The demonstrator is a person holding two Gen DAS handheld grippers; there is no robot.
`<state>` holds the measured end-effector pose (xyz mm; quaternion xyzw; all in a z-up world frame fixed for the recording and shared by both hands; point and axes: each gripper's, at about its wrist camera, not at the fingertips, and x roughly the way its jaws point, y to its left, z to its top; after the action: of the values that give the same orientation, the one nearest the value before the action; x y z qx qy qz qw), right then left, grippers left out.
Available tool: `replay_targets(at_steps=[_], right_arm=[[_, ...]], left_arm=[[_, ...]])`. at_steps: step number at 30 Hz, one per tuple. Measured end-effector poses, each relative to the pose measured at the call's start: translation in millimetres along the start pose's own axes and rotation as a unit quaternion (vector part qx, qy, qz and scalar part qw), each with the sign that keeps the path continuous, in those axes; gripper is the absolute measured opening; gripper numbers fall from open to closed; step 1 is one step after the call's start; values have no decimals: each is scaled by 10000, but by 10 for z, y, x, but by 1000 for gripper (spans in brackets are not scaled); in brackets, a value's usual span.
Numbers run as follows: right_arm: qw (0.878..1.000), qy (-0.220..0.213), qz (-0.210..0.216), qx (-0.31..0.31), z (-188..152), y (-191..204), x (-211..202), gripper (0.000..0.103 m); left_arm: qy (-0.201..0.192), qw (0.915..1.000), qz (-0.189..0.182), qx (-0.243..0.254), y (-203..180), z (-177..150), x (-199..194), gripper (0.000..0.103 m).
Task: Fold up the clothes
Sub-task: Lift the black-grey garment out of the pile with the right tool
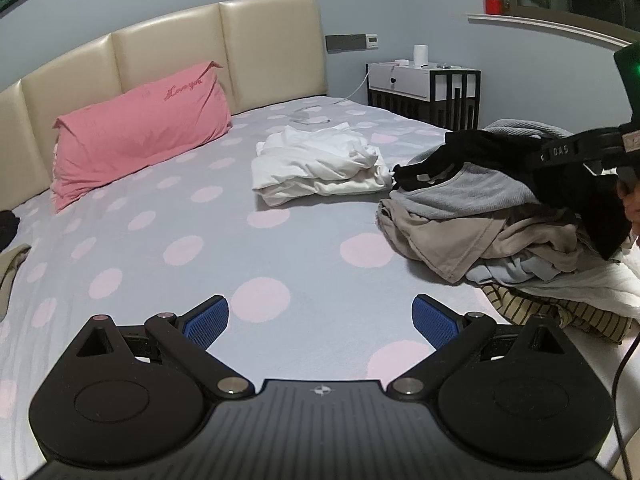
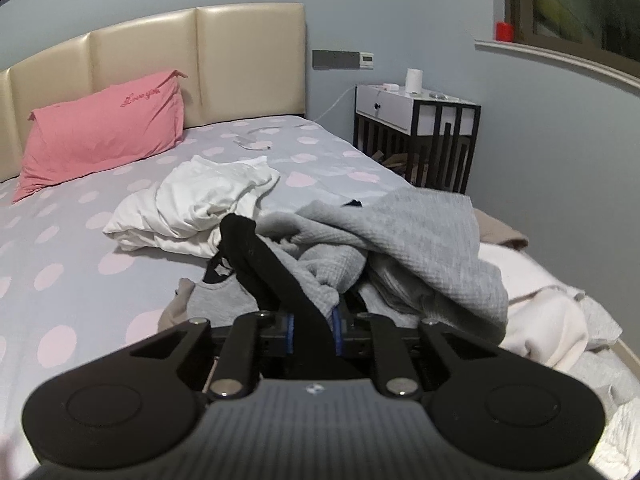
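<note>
A heap of unfolded clothes (image 1: 500, 232) lies at the right side of the bed: grey, beige, striped and white pieces, with a black garment (image 1: 480, 160) draped over the top. My right gripper (image 2: 314, 322) is shut on that black garment (image 2: 264, 264), whose cloth runs up from between the blue pads over a grey knit top (image 2: 420, 232). In the left wrist view the right gripper (image 1: 580, 152) shows at the far right, over the heap. My left gripper (image 1: 320, 320) hangs open above the dotted sheet (image 1: 240, 248), nothing between its blue pads (image 1: 208, 320). A roughly folded white garment (image 1: 316, 164) rests mid-bed.
A pink pillow (image 1: 140, 128) leans on the beige headboard (image 1: 168, 52). A black-and-white bedside table (image 1: 424, 88) stands right of the bed, under a window sill (image 1: 552, 26). A white cable (image 2: 256, 142) lies near the headboard. Dark and beige cloth (image 1: 8, 248) shows at the left edge.
</note>
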<state>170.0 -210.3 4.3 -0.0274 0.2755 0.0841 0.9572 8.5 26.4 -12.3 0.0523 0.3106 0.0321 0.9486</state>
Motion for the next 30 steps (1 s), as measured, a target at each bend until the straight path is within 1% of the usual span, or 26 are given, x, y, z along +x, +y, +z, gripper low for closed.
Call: replay_targets(at_steps=[3, 6, 10, 15, 20, 26, 30], right_arm=[[10000, -39, 36, -32, 85, 50, -70, 18], [9999, -67, 88, 25, 176, 88, -148, 18], [9998, -126, 115, -69, 287, 193, -263, 18], [9992, -260, 266, -150, 430, 330, -445, 18], [9978, -450, 424, -250, 661, 499, -702, 18], [9937, -759, 723, -402, 1000, 758, -1062, 18], [9897, -933, 948, -531, 1201, 1014, -1311, 18]], left_arm=[[-7, 10000, 36, -18, 57, -11, -43, 100], [-11, 9998, 154, -79, 125, 4, -97, 100], [-17, 9996, 204, -201, 234, 17, -169, 100], [-78, 9994, 273, -208, 320, 19, -292, 100], [-111, 9993, 280, -212, 463, 6, -440, 100], [-200, 9977, 553, -327, 763, -31, -666, 100], [-241, 9960, 733, -440, 983, -66, -817, 100]])
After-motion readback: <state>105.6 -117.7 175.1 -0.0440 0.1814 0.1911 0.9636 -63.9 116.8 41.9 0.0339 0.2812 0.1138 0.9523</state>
